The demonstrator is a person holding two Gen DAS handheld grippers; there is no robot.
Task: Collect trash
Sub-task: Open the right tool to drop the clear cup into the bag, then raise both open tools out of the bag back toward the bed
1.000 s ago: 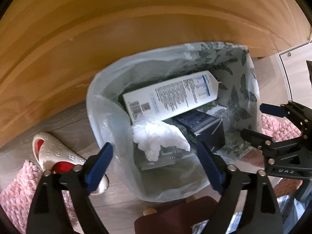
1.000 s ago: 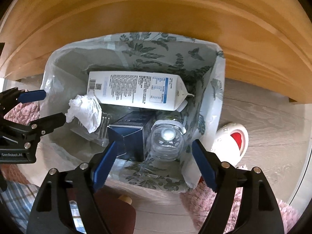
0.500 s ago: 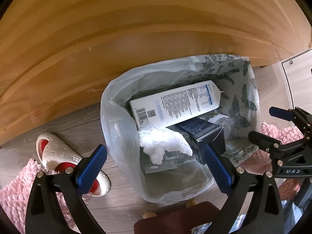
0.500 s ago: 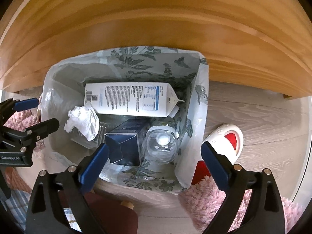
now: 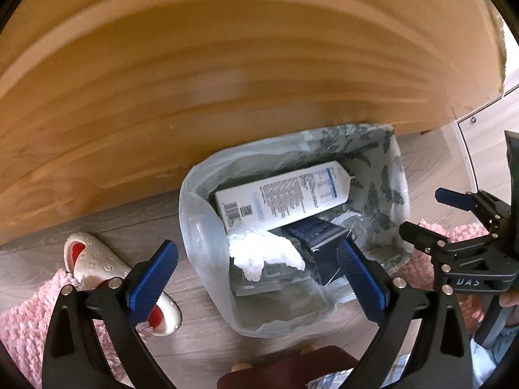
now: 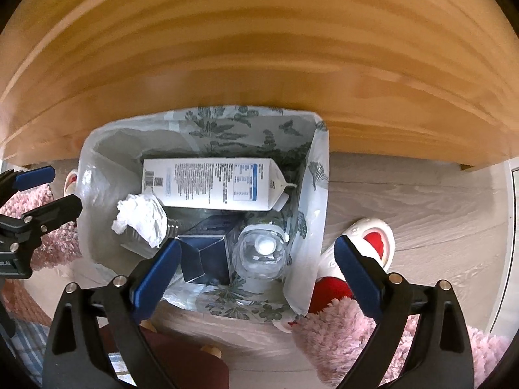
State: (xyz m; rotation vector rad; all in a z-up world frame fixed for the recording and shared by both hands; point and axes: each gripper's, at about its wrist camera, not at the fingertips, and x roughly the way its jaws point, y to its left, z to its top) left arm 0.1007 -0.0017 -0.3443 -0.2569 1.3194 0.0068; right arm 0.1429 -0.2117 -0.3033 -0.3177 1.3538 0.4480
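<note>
Both grippers have lifted away from the bag-lined bin (image 6: 311, 175), which looks smaller than a second ago. The left gripper (image 5: 256, 278) and right gripper (image 6: 259, 275) are spread wide, nothing between the pads. The trash lies inside: a white carton (image 6: 211, 183) across the top, a crumpled tissue (image 6: 139, 217), a dark blue box (image 6: 207, 253) and a clear bottle (image 6: 262, 253). That drop-off looks done; more collecting elsewhere probably follows.

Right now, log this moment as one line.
left gripper: open, empty | right gripper: open, empty | trash bag: carton, tissue, bottle inside
</note>
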